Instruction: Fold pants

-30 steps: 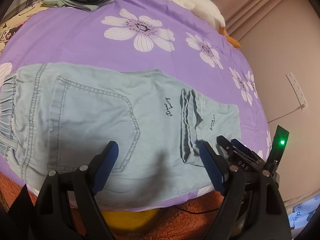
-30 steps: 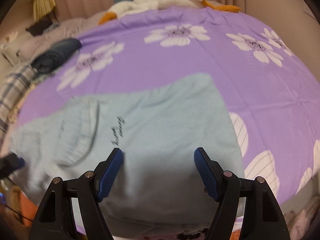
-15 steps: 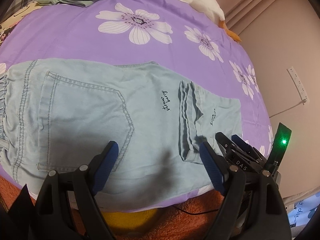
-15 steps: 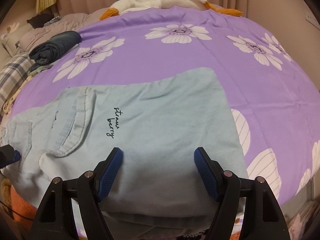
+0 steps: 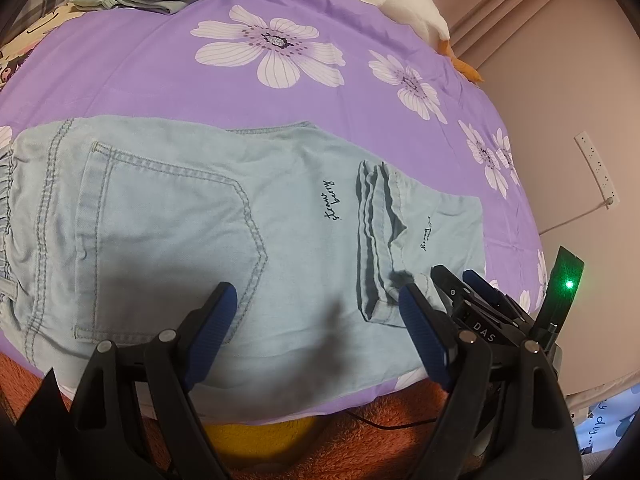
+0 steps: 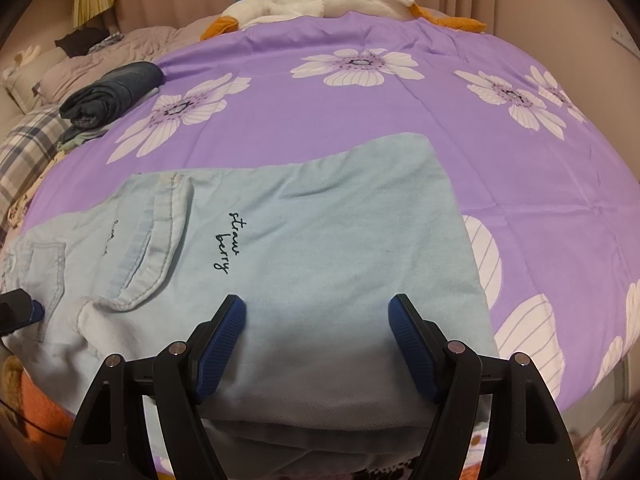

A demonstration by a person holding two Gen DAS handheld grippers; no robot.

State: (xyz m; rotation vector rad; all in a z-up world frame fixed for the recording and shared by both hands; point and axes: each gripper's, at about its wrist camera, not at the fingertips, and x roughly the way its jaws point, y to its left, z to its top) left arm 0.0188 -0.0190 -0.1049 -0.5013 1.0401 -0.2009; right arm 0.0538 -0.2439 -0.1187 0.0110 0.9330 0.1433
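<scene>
Light blue denim pants lie flat on the purple flowered bedspread, waistband at the left and the legs folded back, with a cuff edge on top near the "strawberry" script. My left gripper hovers open over the pants' near edge, with nothing between its blue pads. In the right wrist view the same pants fill the foreground. My right gripper stands open above the folded end and holds nothing. Its black tips show to the right of the left gripper.
A pile of dark folded jeans sits at the bed's far left beside plaid cloth. A white plush goose lies along the far edge. An orange fuzzy blanket hangs below the near edge. The wall with a power strip is at the right.
Both views shifted a little a second ago and have since settled. The pants lie as before and both grippers stay open.
</scene>
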